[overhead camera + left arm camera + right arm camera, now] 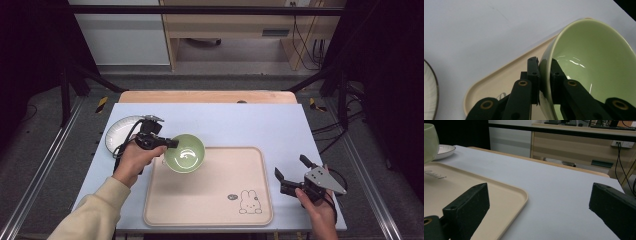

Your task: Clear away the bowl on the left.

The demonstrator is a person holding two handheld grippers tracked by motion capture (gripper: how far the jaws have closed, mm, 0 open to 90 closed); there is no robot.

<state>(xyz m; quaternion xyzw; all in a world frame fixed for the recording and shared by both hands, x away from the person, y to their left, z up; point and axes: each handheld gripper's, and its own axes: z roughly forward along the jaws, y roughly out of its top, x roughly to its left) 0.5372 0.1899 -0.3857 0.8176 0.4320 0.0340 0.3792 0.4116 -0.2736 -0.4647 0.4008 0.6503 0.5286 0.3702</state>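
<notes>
Near edge: right gripper resting on the table just right of the tray, fingers spread wide, holding nothing. Farther in: left gripper clamped on the rim of the green bowl, tilted over the tray's far-left corner. Likely mid-placement; next, level and lower, then release. Beyond: white plate. Count: one bowl, one plate, one tray.

left gripper held out over the table's left side, jaws clamped tight on a bowl rim, sleeve trailing back, right gripper resting low at right, jaws spread wide
</notes>
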